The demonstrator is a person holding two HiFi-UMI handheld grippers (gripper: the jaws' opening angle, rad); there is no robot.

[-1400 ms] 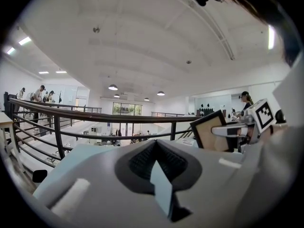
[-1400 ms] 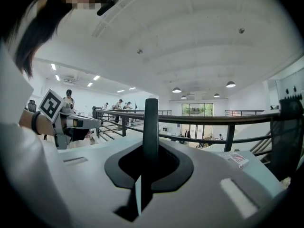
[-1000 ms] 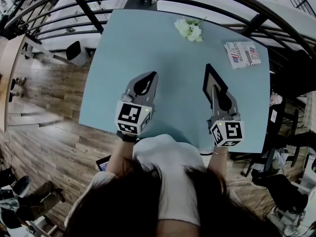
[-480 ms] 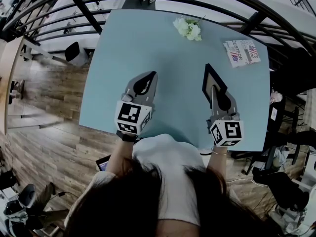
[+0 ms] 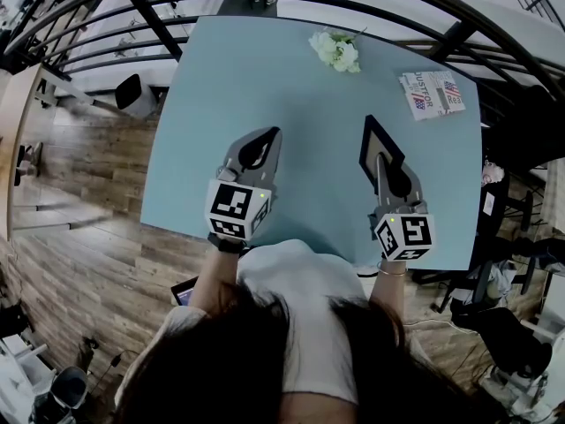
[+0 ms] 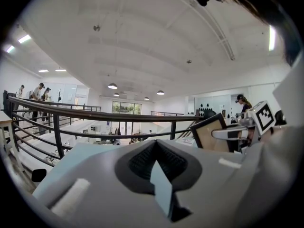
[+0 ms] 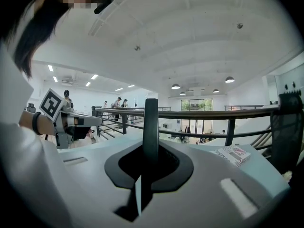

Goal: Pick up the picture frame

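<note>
The picture frame (image 5: 374, 140) is dark-rimmed and stands on edge above the light blue table (image 5: 256, 78), right of centre. My right gripper (image 5: 380, 161) is shut on its near edge. In the right gripper view the frame (image 7: 151, 118) is a thin dark upright bar clamped between the jaws of the right gripper (image 7: 150, 145). In the left gripper view the frame (image 6: 212, 133) shows its tan face at the right. My left gripper (image 5: 274, 133) hovers over the table's left half, its tips together and nothing in them; the left gripper view shows this left gripper (image 6: 155, 143) the same way.
A bunch of white flowers (image 5: 337, 51) lies at the table's far edge. A printed booklet (image 5: 433, 94) lies at the far right corner. A black railing (image 5: 159, 25) runs round the far side, with a drop beyond. The near table edge is by the person's body.
</note>
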